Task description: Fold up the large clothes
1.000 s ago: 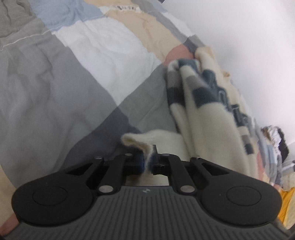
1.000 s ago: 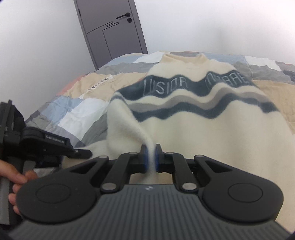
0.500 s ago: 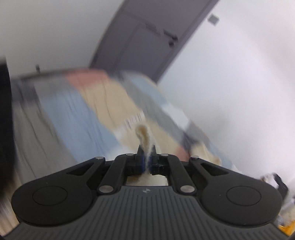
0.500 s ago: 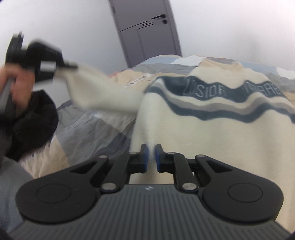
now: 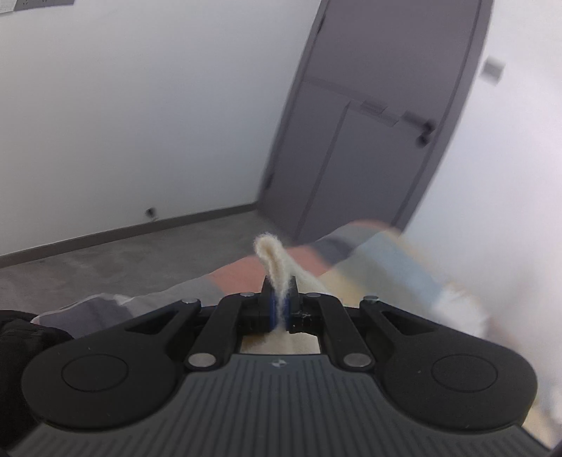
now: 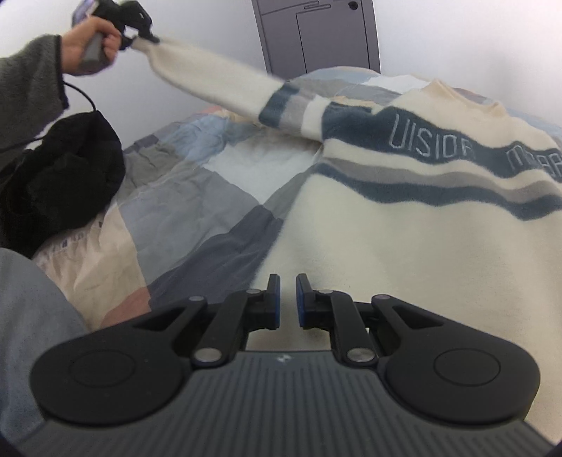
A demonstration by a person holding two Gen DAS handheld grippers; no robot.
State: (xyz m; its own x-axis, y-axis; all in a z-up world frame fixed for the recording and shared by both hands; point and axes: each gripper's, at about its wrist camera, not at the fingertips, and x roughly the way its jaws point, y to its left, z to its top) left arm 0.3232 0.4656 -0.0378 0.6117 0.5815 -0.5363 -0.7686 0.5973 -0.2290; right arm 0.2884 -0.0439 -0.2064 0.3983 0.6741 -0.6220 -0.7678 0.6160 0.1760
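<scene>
sweater: (image 6: 404, 225) cream fleece with navy and grey wavy bands and stitched lettering, lying chest-up on the bed (image 6: 196, 211); its body covers the right part of the bed, collar toward the far edge by the door (image 6: 316, 31).
sleeve: (image 6: 217, 84) pulled out straight and lifted off the bed, running up and left from the shoulder toward the bed's left edge.
left gripper: (image 6: 140, 31) jaws closed tight on the cuff (image 5: 272, 256); in the left wrist view a tuft of cream fleece sticks up between the blue pads. a hand (image 6: 87, 42) in a grey cuff carries it.
right gripper: (image 6: 288, 298) jaws nearly closed with a narrow gap, nothing between them; it hovers over the sweater's near hem, close to its left side, and i cannot tell whether it touches the cloth.
dark garment: (image 6: 59, 175) black heap at the bed's left edge, apart from the sweater.
handling: soft, thick, limp; it looks light but bulky, sags wherever unsupported, and the pile should grip well rather than slip. not fragile.
where to hold: cuffs, hem corners and shoulder seams, pinching a doubled edge so the fleece does not stretch.
step, as i judge it: sleeve is spread, ready to be laid across the chest; the folding itself looks barely begun.
risk: a hard pull on the cuff could drag the body askew.
</scene>
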